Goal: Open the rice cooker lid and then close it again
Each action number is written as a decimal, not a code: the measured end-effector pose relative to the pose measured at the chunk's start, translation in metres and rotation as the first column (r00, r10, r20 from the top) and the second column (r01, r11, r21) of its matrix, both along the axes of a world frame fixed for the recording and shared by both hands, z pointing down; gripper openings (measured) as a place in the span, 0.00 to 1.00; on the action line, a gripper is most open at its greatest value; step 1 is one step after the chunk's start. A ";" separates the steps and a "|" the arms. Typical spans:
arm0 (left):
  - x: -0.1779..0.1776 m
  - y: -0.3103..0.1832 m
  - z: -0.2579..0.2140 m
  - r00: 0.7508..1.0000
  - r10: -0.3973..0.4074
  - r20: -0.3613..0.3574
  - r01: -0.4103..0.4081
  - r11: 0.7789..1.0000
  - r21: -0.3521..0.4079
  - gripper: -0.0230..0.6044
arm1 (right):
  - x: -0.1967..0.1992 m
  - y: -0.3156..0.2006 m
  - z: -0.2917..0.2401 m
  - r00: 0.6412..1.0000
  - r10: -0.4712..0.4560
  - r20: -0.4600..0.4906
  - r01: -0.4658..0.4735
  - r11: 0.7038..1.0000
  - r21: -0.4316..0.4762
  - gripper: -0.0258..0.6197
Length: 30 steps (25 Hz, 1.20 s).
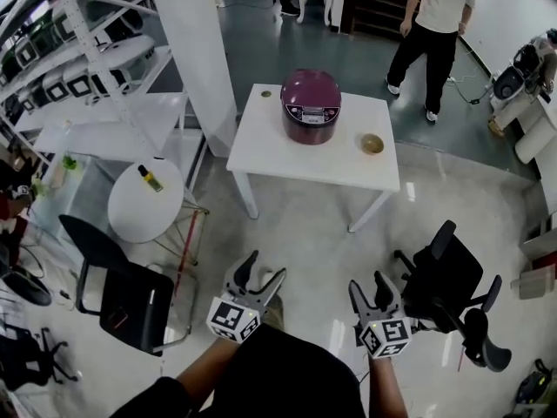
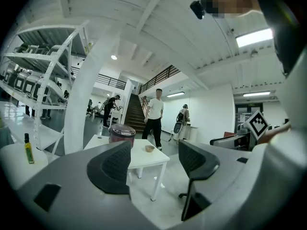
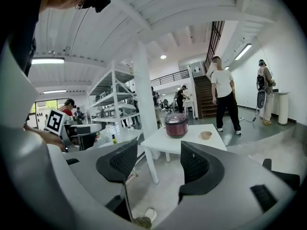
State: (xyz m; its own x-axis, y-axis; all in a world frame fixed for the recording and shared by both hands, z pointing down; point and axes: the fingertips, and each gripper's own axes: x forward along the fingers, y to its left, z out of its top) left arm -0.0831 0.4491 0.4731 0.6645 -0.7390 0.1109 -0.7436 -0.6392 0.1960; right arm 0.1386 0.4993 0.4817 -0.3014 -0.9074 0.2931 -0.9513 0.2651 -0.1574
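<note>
fingers (image 2: pixel 112 169) of left gripper (image 1: pixel 264 268) and right gripper (image 1: pixel 366 286) wide, empty, well apart from closed rice cooker (image 1: pixel 311 104)

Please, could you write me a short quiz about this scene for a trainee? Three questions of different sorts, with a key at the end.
1. True or false: the lid of the dark red round rice cooker on the white square table is shut.
2. Choose one: the small tan bowl stands on (A) the same table as the cooker, (B) a black chair, (C) the floor.
3. Fill in the gap: the left tool and the right tool are far from the cooker, and the jaws of both are ____ with nothing between them.

Key: 1 true; 2 A; 3 open.
</note>
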 end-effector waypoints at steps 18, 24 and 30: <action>-0.053 -0.216 -0.036 0.996 0.057 -0.070 -0.056 0.998 0.016 0.50 | -0.067 -0.215 -0.029 1.000 0.010 -0.012 -0.010 1.000 0.008 0.43; -0.064 -0.253 -0.024 0.994 0.099 -0.052 -0.099 0.995 0.011 0.50 | -0.095 -0.255 -0.033 1.000 0.001 -0.031 -0.001 1.000 0.014 0.43; -0.059 -0.269 -0.021 0.991 0.118 -0.060 -0.118 0.993 0.008 0.50 | -0.092 -0.256 -0.015 0.999 0.020 -0.048 -0.021 1.000 -0.022 0.43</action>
State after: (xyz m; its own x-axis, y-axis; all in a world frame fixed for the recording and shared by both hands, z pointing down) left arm -0.1418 0.1798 0.4525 0.7526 -0.6553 0.0647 -0.6497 -0.7230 0.2347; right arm 0.0461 0.2432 0.4669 -0.2679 -0.9061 0.3273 -0.9631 0.2421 -0.1178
